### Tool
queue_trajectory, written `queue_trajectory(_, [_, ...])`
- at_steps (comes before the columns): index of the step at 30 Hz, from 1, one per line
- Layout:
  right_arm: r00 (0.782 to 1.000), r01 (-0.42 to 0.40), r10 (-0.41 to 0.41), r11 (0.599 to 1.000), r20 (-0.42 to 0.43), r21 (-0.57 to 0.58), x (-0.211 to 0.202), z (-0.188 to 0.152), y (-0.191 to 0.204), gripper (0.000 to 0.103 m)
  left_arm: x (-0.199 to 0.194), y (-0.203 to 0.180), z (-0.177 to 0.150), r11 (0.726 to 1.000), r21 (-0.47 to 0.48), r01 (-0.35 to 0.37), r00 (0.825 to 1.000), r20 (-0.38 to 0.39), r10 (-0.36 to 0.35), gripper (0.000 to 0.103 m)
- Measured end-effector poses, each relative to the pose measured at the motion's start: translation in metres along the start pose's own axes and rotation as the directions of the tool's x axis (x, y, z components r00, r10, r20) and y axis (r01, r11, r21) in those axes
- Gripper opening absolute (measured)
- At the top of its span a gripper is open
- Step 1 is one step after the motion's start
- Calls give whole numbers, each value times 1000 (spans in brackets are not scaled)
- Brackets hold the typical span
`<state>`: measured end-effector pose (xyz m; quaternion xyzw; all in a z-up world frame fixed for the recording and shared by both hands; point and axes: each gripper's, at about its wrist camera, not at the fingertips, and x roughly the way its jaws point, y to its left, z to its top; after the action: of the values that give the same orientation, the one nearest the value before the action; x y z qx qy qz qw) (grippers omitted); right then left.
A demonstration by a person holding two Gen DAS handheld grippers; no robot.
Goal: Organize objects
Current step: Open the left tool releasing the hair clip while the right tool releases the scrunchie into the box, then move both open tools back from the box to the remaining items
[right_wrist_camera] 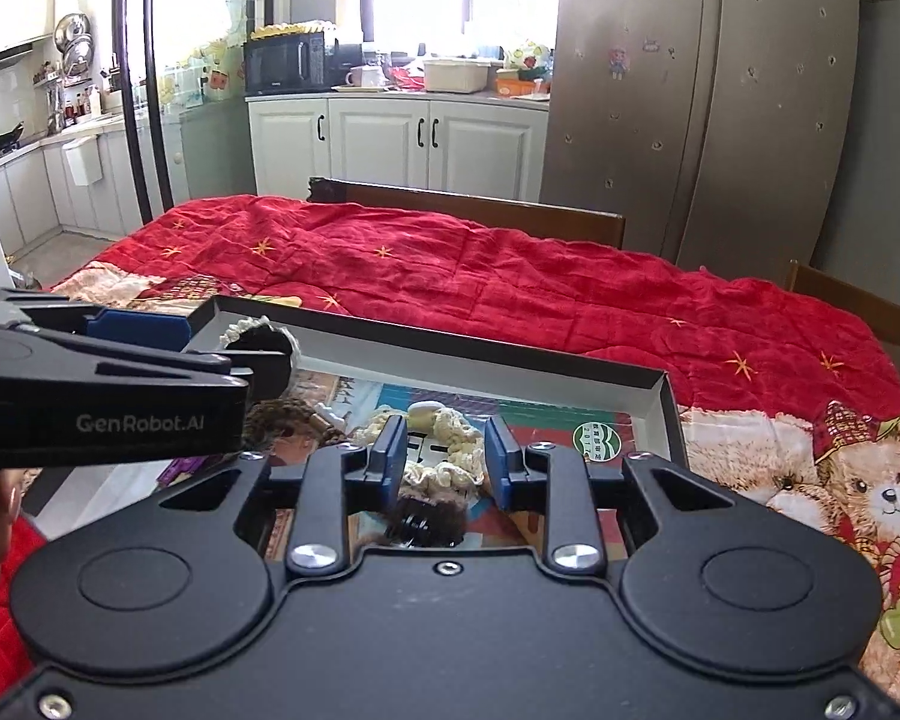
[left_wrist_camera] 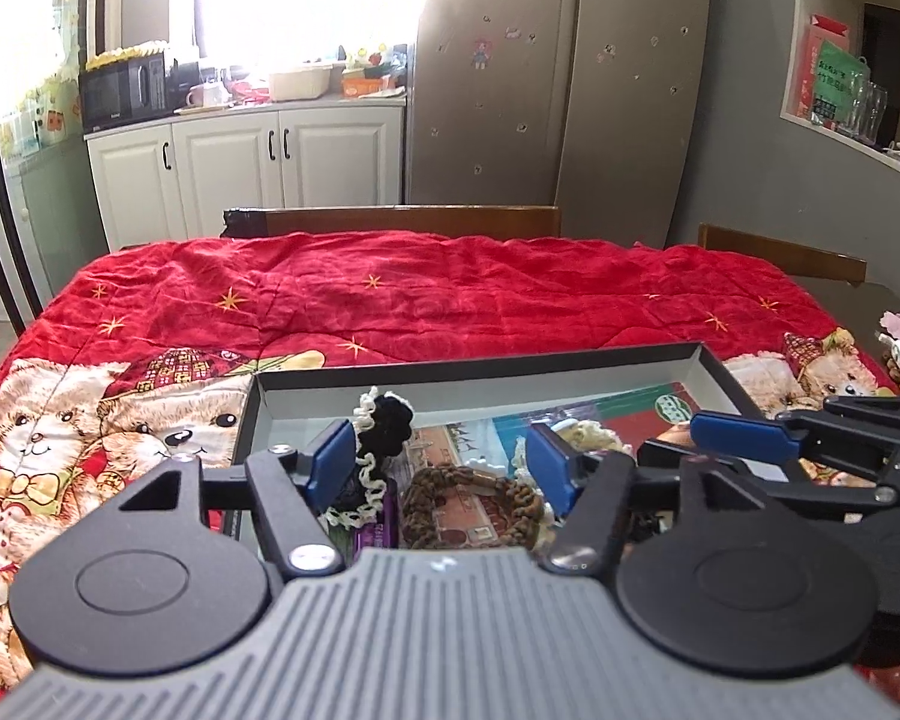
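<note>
Left gripper (left_wrist_camera: 441, 465) apart, over box (left_wrist_camera: 480, 363); black scrunchie (left_wrist_camera: 384, 432) beside left pad, brown one (left_wrist_camera: 450, 498) between pads. Right gripper (right_wrist_camera: 444, 459) apart, cream scrunchie (right_wrist_camera: 450, 444) straddled. Pads to be lowered, closed squarely; box rim avoided.

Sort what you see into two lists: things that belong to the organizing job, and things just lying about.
Job:
shallow black cardboard box
black crocheted scrunchie with cream trim
brown braided band
cream crocheted scrunchie
left claw
right claw

Lying about:
red teddy-bear quilt
black microwave
</note>
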<state>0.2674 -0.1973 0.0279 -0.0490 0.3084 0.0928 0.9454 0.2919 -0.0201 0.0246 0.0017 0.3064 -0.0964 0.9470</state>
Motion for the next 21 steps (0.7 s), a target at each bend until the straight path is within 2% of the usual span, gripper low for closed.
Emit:
queue_trajectory(11, [1000, -18, 19, 998, 24, -63, -50, -13, 10, 27, -39, 4, -9, 1000, 27, 15, 999, 34, -16, 78])
queue_trajectory(21, [997, -63, 67, 993, 33, -104, -99, -39, 20, 27, -76, 4, -33, 995, 80, 59, 997, 40, -62, 82])
